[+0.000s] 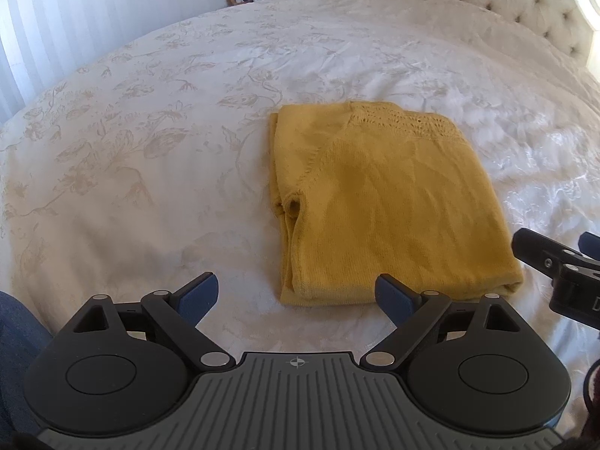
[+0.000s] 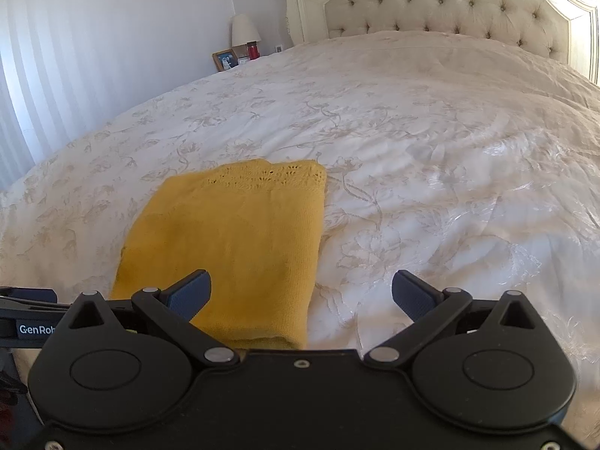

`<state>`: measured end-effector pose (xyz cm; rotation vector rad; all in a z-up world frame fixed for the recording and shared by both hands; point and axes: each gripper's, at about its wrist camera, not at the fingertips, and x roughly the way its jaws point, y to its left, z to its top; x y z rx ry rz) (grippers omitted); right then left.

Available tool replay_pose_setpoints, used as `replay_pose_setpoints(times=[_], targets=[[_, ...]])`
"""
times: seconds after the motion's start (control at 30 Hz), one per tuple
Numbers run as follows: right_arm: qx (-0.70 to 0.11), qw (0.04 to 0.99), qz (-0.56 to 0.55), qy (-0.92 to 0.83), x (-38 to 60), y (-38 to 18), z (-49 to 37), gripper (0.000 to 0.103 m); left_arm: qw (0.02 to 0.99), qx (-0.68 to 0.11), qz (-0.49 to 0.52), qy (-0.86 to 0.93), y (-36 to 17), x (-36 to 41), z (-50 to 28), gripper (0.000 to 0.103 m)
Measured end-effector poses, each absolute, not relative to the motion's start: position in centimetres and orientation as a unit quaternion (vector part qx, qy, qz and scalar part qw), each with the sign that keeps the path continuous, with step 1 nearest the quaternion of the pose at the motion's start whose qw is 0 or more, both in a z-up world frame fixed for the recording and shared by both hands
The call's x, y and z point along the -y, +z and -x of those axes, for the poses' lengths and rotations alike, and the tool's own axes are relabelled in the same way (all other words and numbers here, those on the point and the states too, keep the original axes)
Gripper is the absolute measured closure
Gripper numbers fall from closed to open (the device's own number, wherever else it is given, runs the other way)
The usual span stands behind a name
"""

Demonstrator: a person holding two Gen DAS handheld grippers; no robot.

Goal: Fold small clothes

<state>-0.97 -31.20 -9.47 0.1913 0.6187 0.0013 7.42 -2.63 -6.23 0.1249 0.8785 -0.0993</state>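
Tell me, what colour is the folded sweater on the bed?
Mustard yellow. The sweater shows best in the left wrist view, lying on the white bed.

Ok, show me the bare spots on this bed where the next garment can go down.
The bedspread left of the folded yellow sweater lies bare out to the bed's edge. So does the stretch beyond it toward the tufted headboard, and the side right of it. The near edge is crowded: left gripper and right gripper, both open.

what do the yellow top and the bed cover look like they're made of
Yellow knit top: looks like soft matte knit yarn, with fine ribbed stitches and an openwork lace band at its far edge. Bed cover: seems a woven damask-type fabric with a slight sheen and tone-on-tone floral pattern.
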Motion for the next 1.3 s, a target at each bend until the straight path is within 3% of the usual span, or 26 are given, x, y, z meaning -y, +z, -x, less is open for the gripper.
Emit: replay_pose_setpoints(times=[0.3,0.53,0.67,0.93,1.3], targets=[[-0.309,0.946,-0.095,-0.001,31.1,-9.8,0.8,0.001,0.907,-0.419,-0.03,-0.021,-6.3,1.1,-13.0,0.011],[-0.314,0.945,-0.092,0.002,31.0,-10.0,0.6,0.001,0.887,-0.461,-0.021,0.013,-9.8,-1.4,-17.0,0.01],[-0.313,0.945,-0.095,-0.001,31.1,-10.0,0.6,0.001,0.887,-0.462,0.026,0.011,-10.0,-3.2,-16.6,0.012],[-0.313,0.945,-0.091,0.002,30.7,-10.1,0.6,0.001,0.903,-0.428,0.002,0.019,-7.4,-4.0,-13.3,0.013],[-0.312,0.946,-0.089,0.004,30.4,-10.0,0.7,0.001,0.906,-0.419,-0.048,-0.038,-5.1,1.7,-8.5,0.012]])
